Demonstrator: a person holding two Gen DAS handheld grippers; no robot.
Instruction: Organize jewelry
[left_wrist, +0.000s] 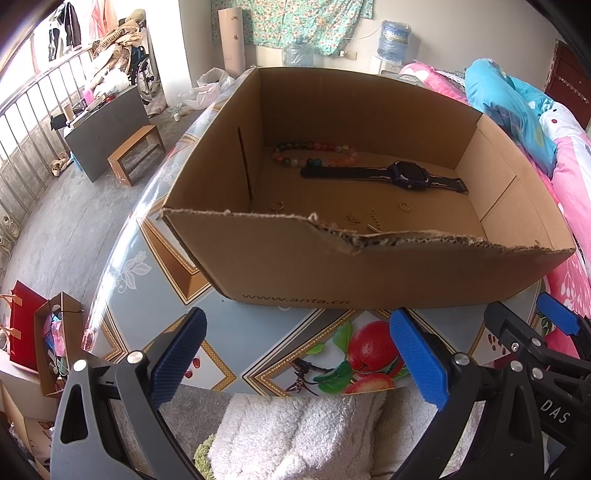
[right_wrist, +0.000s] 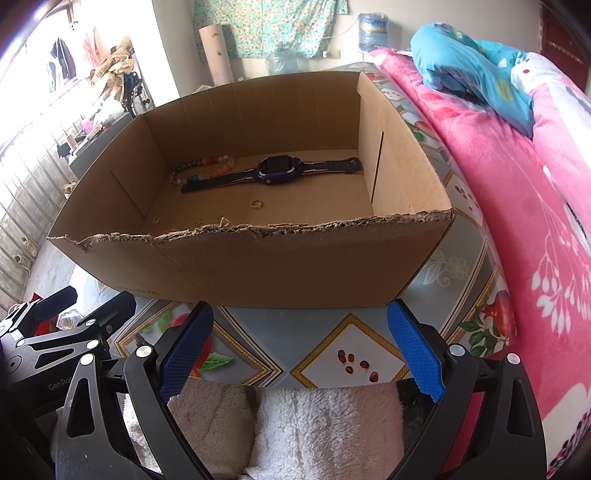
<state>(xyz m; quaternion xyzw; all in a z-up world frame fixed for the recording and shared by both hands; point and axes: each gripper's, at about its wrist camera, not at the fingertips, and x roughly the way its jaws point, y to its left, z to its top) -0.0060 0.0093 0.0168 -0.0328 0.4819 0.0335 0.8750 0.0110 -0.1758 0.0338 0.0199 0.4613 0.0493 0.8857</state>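
A brown cardboard box (left_wrist: 369, 273) with a torn front rim stands on the fruit-print table (left_wrist: 258, 354); it also shows in the right wrist view (right_wrist: 258, 266). Inside lie a coloured bead bracelet (left_wrist: 314, 153) (right_wrist: 201, 170), a dark blue watch (left_wrist: 406, 175) (right_wrist: 275, 170), gold rings (left_wrist: 277, 205) (right_wrist: 256, 203) and small chain pieces (left_wrist: 373, 221). My left gripper (left_wrist: 299, 354) is open and empty, in front of the box. My right gripper (right_wrist: 301, 350) is open and empty, also in front of the box. Each gripper shows at the edge of the other's view.
A white fluffy towel (left_wrist: 295, 435) lies under the grippers at the table's near edge. A bed with pink and blue quilts (right_wrist: 517, 184) lies right of the table. Bags (left_wrist: 44, 339), a small stool (left_wrist: 136, 151) and a railing stand on the left.
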